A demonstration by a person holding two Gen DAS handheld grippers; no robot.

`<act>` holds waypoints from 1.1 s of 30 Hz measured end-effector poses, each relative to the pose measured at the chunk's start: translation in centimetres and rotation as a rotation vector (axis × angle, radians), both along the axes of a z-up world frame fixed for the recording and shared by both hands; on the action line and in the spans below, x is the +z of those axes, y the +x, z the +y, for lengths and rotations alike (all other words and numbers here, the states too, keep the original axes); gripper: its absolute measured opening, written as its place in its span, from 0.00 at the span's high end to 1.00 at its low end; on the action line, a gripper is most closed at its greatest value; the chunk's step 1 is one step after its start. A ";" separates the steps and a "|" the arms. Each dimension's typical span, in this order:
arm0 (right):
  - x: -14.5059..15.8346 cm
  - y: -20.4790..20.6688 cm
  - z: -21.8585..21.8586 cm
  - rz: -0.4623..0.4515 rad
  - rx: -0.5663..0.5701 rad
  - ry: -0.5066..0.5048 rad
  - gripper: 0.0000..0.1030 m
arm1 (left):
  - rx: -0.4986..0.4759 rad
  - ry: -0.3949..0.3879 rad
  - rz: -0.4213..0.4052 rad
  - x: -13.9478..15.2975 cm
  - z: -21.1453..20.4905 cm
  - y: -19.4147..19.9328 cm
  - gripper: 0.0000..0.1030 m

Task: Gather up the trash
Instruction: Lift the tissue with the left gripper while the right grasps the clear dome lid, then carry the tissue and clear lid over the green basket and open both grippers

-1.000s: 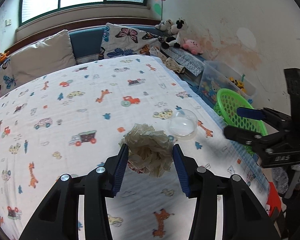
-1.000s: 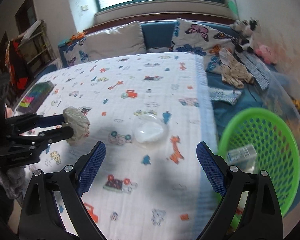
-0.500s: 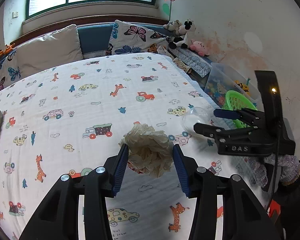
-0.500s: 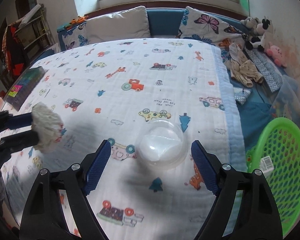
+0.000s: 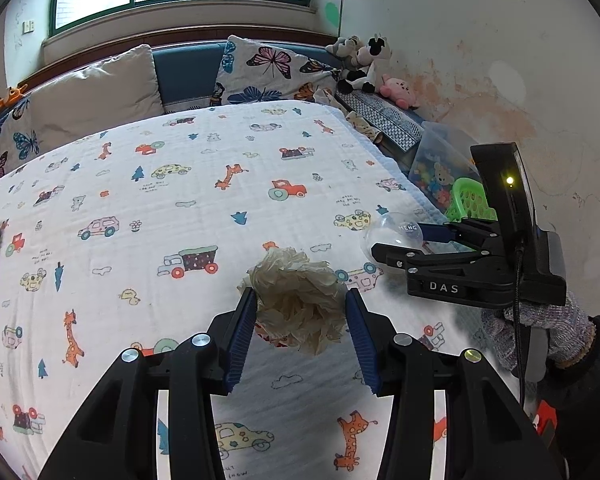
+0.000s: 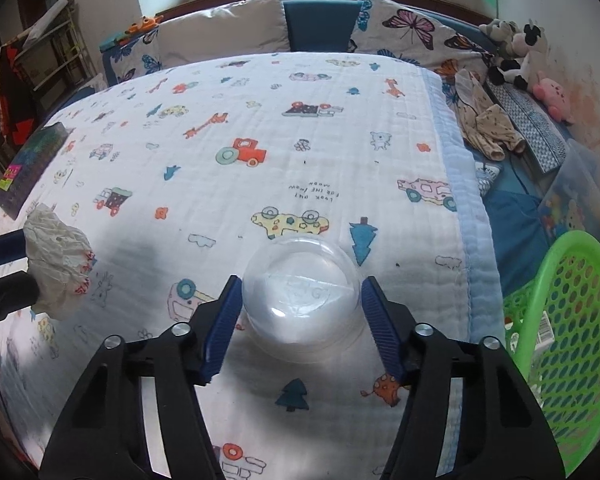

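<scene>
A crumpled beige paper ball (image 5: 292,276) hangs a little above the cartoon-print blanket (image 5: 180,184), with my left gripper (image 5: 300,300) shut on it. To its right, a clear plastic dome lid (image 6: 300,304) rests on the blanket near the blue edge. My right gripper (image 6: 300,284) straddles the lid. Its jaws are closing and both blue pads touch the lid's sides. In the left wrist view the right gripper (image 5: 396,238) and the lid (image 5: 384,232) show at the right. The paper ball (image 6: 56,256) shows at the left of the right wrist view.
A green perforated basket (image 6: 572,320) stands off the bed's right edge with a small carton inside. Behind it is a clear toy bin (image 6: 580,184). Pillows (image 6: 228,28) and plush toys (image 6: 520,52) line the far side. A dark book (image 6: 28,164) lies at the left.
My right gripper came down and forward over the clear lid, and its jaws narrowed from wide apart to touching the lid's sides. The left gripper kept the paper ball and barely moved.
</scene>
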State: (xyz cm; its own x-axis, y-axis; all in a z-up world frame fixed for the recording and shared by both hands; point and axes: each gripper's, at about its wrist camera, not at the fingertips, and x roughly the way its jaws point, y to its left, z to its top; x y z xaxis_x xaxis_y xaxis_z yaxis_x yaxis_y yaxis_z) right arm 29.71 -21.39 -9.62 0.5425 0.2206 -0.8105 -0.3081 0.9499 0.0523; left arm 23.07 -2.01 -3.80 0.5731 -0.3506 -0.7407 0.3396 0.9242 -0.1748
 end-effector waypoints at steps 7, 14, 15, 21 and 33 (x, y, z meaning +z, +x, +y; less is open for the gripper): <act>0.4 -0.5 -0.3 -0.007 -0.002 0.015 0.42 | 0.003 -0.002 0.000 0.0 -0.1 0.1 0.57; 1.8 -2.2 -1.4 -0.031 -0.009 0.031 0.42 | -0.008 -0.009 -0.007 0.3 -0.8 0.2 0.57; 2.0 -2.5 -1.6 -0.034 -0.014 0.033 0.42 | -0.012 -0.010 -0.009 0.4 -1.0 0.1 0.57; 3.2 -4.5 -3.5 -0.056 -0.045 0.044 0.42 | -0.039 -0.015 -0.019 1.1 -2.4 -0.3 0.57; 5.7 -8.8 -8.9 -0.108 -0.126 0.054 0.42 | -0.117 -0.021 -0.045 2.8 -6.7 -1.3 0.57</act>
